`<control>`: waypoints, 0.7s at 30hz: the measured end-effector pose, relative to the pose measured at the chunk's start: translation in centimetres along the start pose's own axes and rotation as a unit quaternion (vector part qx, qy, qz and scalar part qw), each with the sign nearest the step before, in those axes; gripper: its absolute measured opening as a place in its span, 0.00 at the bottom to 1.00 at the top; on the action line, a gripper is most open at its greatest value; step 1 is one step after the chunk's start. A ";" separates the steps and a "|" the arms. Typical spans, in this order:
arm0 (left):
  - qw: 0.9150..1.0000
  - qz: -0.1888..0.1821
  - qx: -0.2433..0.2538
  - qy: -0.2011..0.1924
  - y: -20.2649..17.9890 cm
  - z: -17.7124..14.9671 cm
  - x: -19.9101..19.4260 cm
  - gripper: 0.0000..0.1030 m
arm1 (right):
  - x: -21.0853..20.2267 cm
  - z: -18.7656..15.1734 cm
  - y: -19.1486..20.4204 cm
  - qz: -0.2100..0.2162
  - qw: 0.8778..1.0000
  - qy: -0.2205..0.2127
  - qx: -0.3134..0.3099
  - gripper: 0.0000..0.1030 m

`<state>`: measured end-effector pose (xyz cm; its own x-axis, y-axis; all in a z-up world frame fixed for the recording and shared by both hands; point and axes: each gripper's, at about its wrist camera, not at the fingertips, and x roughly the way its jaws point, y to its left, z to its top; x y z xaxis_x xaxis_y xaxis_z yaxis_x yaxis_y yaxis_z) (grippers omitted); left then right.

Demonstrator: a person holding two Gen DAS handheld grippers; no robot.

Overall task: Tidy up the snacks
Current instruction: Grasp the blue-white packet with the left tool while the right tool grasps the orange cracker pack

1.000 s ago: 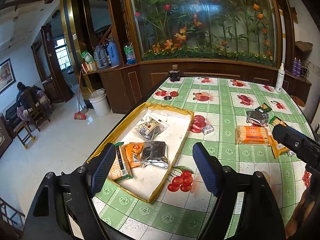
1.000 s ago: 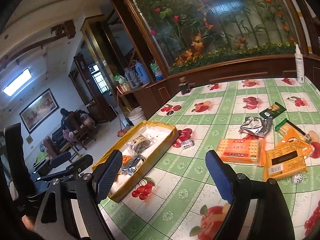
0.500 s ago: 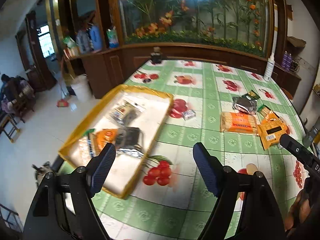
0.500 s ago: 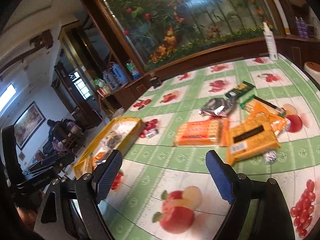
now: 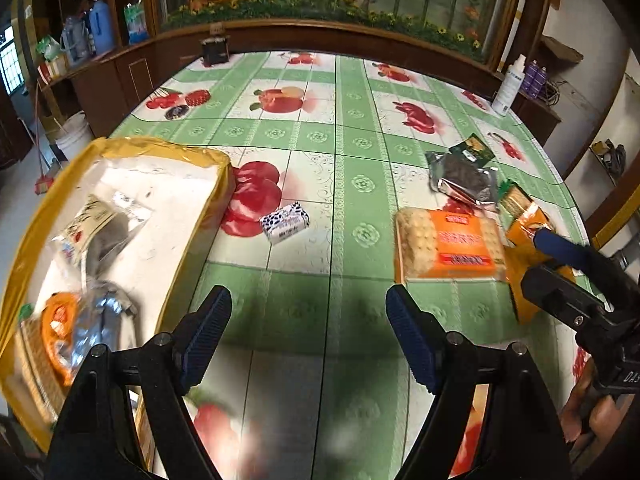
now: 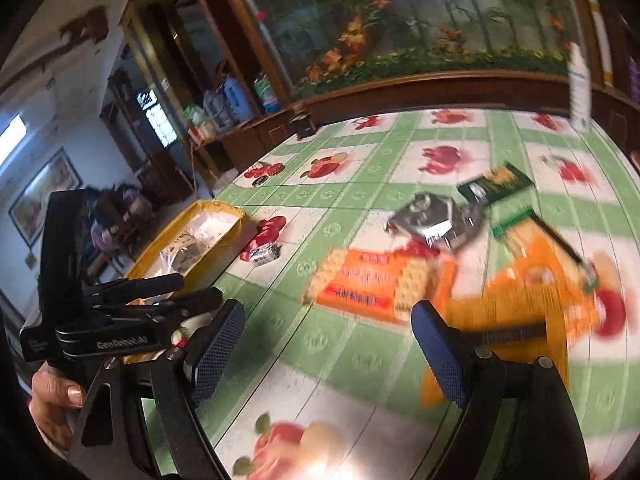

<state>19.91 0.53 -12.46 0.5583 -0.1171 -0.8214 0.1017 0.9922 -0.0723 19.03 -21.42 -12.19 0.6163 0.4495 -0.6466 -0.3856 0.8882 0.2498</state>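
A yellow-rimmed tray (image 5: 192,152) (image 6: 208,210) lies at the table's left with several snack packs inside. A small blue-and-white pack (image 5: 285,222) (image 6: 264,254) lies just right of it. Farther right lie an orange cracker pack (image 5: 448,244) (image 6: 364,284), a silver pouch (image 5: 460,180) (image 6: 436,220), a dark green packet (image 5: 474,148) (image 6: 496,186) and orange packs (image 6: 532,280). My left gripper (image 5: 308,332) hangs open over bare tablecloth, nothing between its fingers. My right gripper (image 6: 328,348) is open too, just short of the cracker pack.
The table wears a green-and-white fruit-print cloth (image 5: 336,136). A dark jar (image 5: 215,50) stands at its far edge, a white spray bottle (image 5: 508,88) at the far right. A wooden cabinet with a floral panel rises behind. A white bucket (image 5: 74,136) sits on the floor at left.
Both grippers have come down and forward over the table, tilting more steeply. The tray has slid to the left in the left wrist view, and the orange packs now loom closer in the right wrist view.
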 end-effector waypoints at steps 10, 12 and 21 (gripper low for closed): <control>0.998 0.023 0.054 0.023 0.1 3.3 4.7 0.77 | 8.9 1.6 0.4 -0.053 0.978 0.124 -0.158 0.86; 0.997 0.019 0.064 0.028 -0.2 3.5 5.5 0.77 | 9.4 1.1 0.2 -0.061 0.975 0.132 -0.168 0.85; 0.995 -0.033 0.091 0.030 -0.9 3.1 5.9 0.16 | 7.6 -0.4 -0.3 -0.039 0.982 0.143 -0.119 0.54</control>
<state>25.67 -1.24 -15.53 0.4965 -0.1732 -0.8506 0.2860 0.9578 -0.0281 23.59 -18.29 -17.49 0.4446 0.3057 -0.8419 -0.5157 0.8559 0.0384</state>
